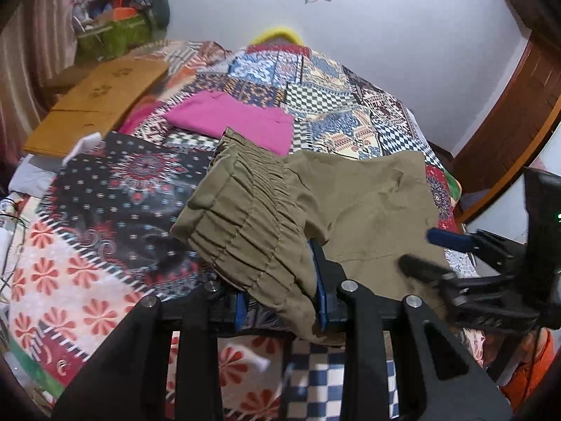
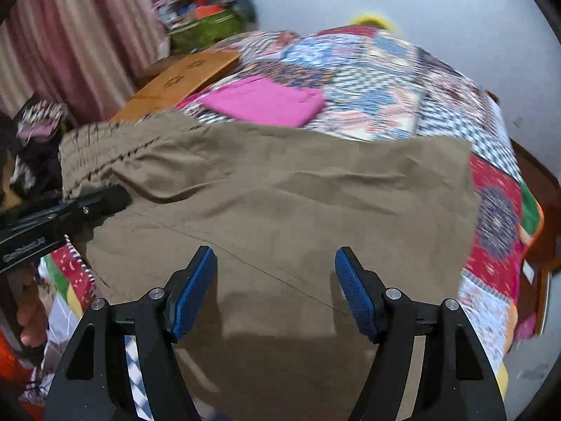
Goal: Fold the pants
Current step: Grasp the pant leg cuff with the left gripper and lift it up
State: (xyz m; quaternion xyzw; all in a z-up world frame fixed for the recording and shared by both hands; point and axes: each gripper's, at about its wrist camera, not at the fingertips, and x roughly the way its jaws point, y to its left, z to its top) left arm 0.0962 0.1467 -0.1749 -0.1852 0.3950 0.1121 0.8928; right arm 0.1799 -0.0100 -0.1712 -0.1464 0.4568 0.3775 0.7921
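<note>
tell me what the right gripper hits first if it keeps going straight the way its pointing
Most likely the olive pants. The right gripper stands open with nothing between its pads, and the cloth fills the view right ahead of its fingers. Depth is hard to judge in the fisheye view, but nothing else lies in that line.

Matt olive cloth pants [image 2: 280, 193], gathered ribbed waistband [image 1: 245, 217], on a printed cotton quilt [image 1: 333, 98].

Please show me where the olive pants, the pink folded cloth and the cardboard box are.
olive pants [image 1: 252, 217]: left wrist view, on the gathered waistband.
pink folded cloth [image 1: 238, 119]: left wrist view, middle of its top face.
cardboard box [image 1: 98, 101]: left wrist view, on its flat top.
</note>
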